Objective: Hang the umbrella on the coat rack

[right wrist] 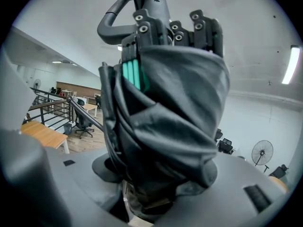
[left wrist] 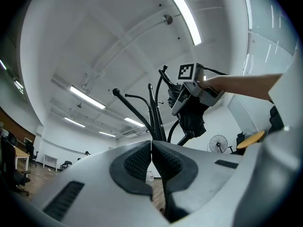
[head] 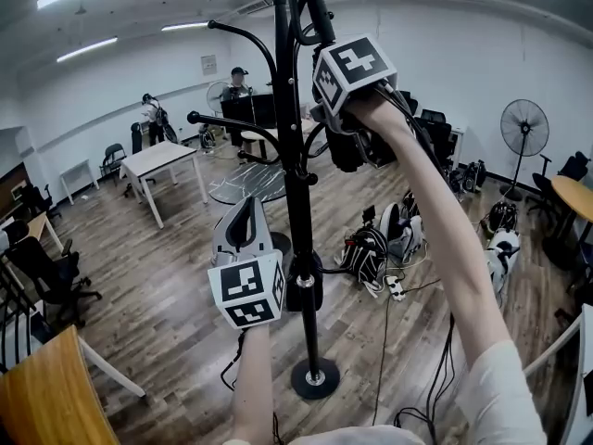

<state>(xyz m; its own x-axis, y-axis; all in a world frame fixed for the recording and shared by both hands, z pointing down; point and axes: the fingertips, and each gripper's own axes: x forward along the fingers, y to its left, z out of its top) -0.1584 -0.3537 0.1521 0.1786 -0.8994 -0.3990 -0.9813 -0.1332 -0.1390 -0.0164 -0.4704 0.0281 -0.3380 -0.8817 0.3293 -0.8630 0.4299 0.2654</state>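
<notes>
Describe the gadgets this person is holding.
The left gripper and right gripper are pale grey shells, each carrying a white cube with black square markers. The left's pads are dark and ribbed. A black cable trails from the right one. Sleeves: short, white.

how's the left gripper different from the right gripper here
The left gripper's jaws are together on nothing; the right gripper's are clamped on the folded black umbrella. In the head view the left gripper sits low beside the coat rack's pole, while the right gripper is raised near its upper hooks. Both point upward, close to the rack.
</notes>
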